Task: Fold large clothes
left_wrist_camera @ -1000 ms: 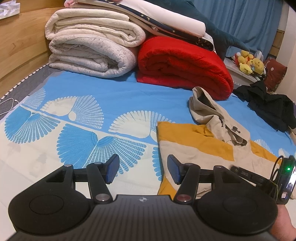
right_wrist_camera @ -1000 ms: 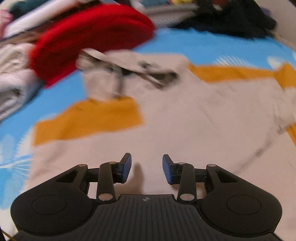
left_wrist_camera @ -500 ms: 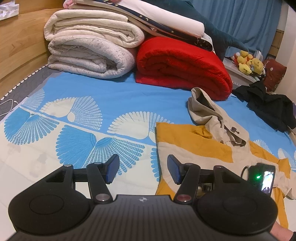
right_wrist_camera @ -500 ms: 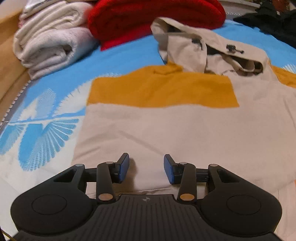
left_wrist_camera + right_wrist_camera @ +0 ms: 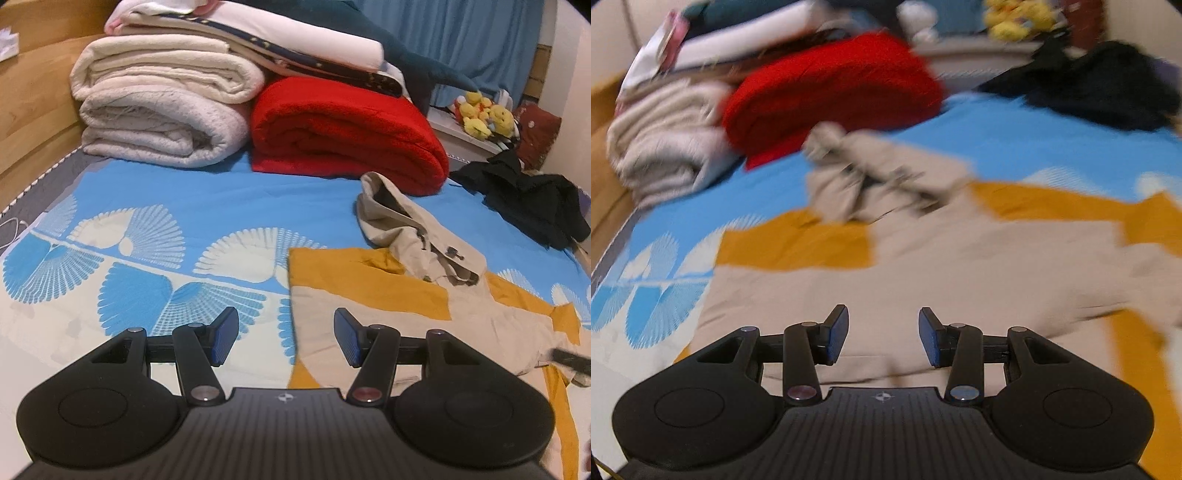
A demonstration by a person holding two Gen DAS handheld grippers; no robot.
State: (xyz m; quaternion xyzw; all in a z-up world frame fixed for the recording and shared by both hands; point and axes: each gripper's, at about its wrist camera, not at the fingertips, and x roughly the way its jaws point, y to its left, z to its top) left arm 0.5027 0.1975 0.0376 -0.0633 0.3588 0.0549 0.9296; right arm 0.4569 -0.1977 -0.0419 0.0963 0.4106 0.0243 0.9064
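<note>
Left gripper (image 5: 284, 338): jaws spread wide, nothing between the blue pads. It hovers over the left edge of the hoodie (image 5: 373, 295), one finger above the bedsheet (image 5: 221, 199), the other above the beige cloth.

Right gripper (image 5: 882, 338): likewise released and empty, fingers parted over the beige body of the hoodie (image 5: 923, 266). This view is motion-blurred; contact with the fabric cannot be determined.

The garment, beige with mustard panels, lies spread flat on the blue fan-patterned bedsheet. Its hood (image 5: 402, 229) is bunched at the far end, close to the red blanket (image 5: 347, 136).

Left view only: sharp detail of the hood's drawcord toggle, the cream folded blankets (image 5: 162, 114) stacked at the wooden headboard (image 5: 33, 92), and a blurred dark object at the right edge over the hoodie's far sleeve, not identifiable.

Right view only: the full width of the hoodie's torso, with mustard bands on both sides.

Both views: a black garment (image 5: 532, 199) heaped at the far right of the bed, well apart from the hoodie, and yellow plush toys (image 5: 484, 114) beyond it.
</note>
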